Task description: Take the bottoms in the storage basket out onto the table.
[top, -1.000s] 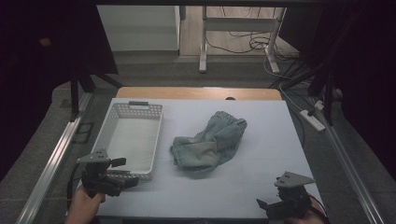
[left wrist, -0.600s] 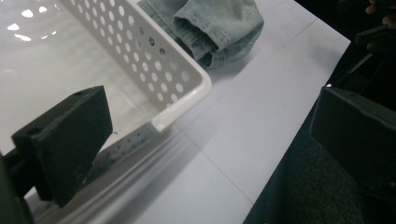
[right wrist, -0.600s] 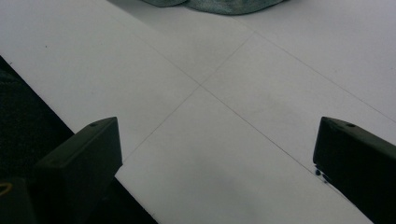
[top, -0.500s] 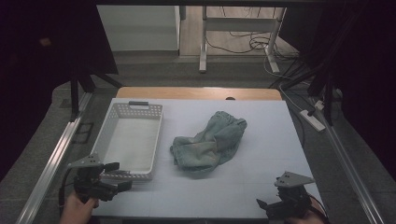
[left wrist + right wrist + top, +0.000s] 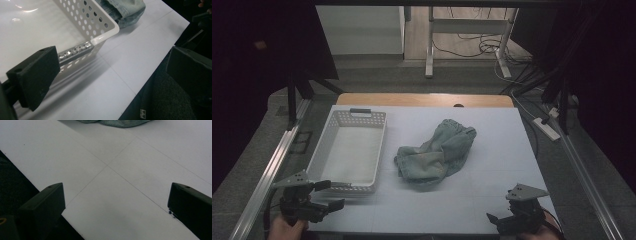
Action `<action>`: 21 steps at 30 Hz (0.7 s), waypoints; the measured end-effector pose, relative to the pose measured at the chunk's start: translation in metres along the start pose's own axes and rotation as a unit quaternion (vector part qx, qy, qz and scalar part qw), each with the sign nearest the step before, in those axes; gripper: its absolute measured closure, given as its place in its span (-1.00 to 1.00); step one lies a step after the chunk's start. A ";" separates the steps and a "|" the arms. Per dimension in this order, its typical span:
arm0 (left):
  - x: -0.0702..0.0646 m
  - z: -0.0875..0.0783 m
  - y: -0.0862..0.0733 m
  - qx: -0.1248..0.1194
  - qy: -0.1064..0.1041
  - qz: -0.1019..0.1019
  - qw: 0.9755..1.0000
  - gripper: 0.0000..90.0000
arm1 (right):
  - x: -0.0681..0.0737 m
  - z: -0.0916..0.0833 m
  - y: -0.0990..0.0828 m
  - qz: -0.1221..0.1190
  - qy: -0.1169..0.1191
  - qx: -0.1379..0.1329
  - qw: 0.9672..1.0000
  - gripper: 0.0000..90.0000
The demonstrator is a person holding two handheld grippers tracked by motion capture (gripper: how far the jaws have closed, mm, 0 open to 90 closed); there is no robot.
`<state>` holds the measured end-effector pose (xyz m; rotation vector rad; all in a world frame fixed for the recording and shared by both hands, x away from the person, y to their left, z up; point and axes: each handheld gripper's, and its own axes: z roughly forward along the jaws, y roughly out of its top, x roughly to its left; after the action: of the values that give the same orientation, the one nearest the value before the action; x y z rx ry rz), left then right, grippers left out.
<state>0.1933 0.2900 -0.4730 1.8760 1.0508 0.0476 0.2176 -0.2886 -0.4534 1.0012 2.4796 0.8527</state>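
Jeans point(image 5: 436, 154) lie crumpled mid-surface, beside basket point(image 5: 349, 150). Left tool point(image 5: 323, 195) and right tool point(image 5: 498, 220) sit at near corners, jaws apart. Best approach: grip thick folds, lift clear of rim.

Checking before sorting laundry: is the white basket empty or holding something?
Empty: the white basket shows a bare floor; the denim garment lies bunched beside it.

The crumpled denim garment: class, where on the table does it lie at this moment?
In the high view, the crumpled denim garment lies near the middle of the white table, just right of the white perforated basket and apart from both grippers.
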 end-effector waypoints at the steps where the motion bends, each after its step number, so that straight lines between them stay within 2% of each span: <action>1: 0.000 -0.001 -0.001 0.000 0.002 -0.001 1.000 -1.00 | 0.000 0.000 0.000 0.000 0.000 0.000 1.000 -0.97; 16: 0.004 -0.015 -0.017 -0.005 0.016 -0.018 1.000 -1.00 | 0.000 0.000 0.000 -0.001 -0.001 0.000 1.000 -0.97; 21: 0.005 -0.020 -0.021 -0.014 0.019 -0.022 0.999 -1.00 | 0.000 0.000 0.000 -0.001 -0.001 0.000 1.000 -0.97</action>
<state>0.1742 0.3116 -0.4793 1.8330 1.1120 0.0713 0.2176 -0.2883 -0.4536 0.9999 2.4779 0.8507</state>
